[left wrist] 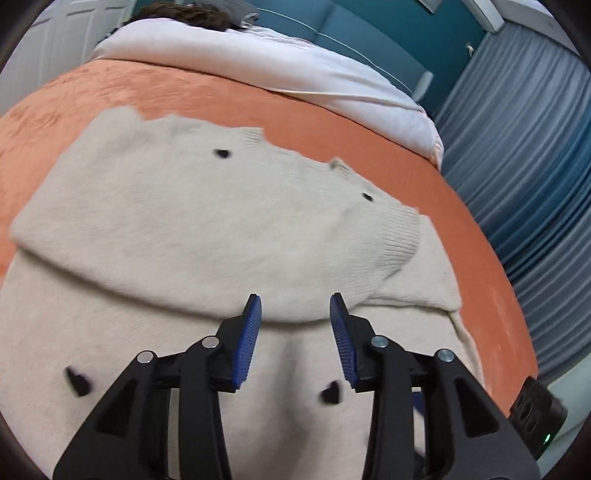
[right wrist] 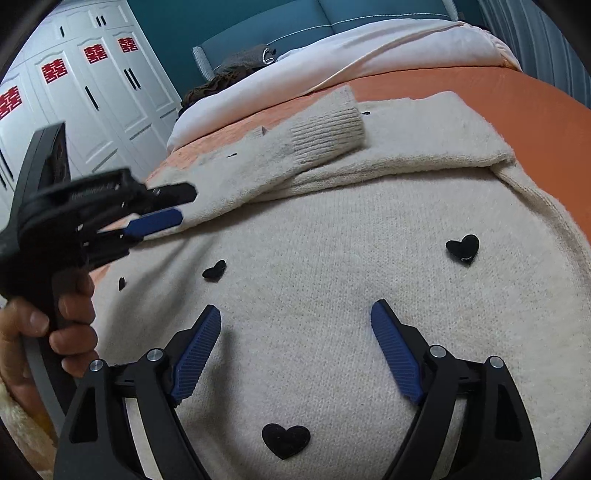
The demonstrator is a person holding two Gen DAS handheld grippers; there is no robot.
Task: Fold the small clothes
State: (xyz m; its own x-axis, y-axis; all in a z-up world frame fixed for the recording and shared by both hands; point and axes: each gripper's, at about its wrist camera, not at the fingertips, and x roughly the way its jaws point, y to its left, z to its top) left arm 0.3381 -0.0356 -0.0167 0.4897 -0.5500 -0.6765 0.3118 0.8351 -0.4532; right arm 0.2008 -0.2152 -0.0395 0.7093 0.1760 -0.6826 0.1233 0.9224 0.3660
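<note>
A cream knit sweater (left wrist: pixel 177 221) with small black hearts lies spread on the orange bedspread (left wrist: pixel 229 99). One sleeve with a ribbed cuff (right wrist: pixel 325 133) is folded across its body. My left gripper (left wrist: pixel 295 306) is open and empty, just above the sweater near the folded sleeve's edge. It also shows in the right wrist view (right wrist: pixel 177 206), held by a hand at the sweater's left side. My right gripper (right wrist: pixel 295 317) is open and empty, low over the sweater's (right wrist: pixel 332 280) lower front between black hearts.
A white duvet (left wrist: pixel 258 62) lies at the head of the bed against a teal headboard (right wrist: pixel 266 26). Grey-blue curtains (left wrist: pixel 524 155) hang at the bed's right side. White wardrobe doors (right wrist: pixel 85 85) with red emblems stand to the left. Dark clothes (right wrist: pixel 229 74) lie near the pillows.
</note>
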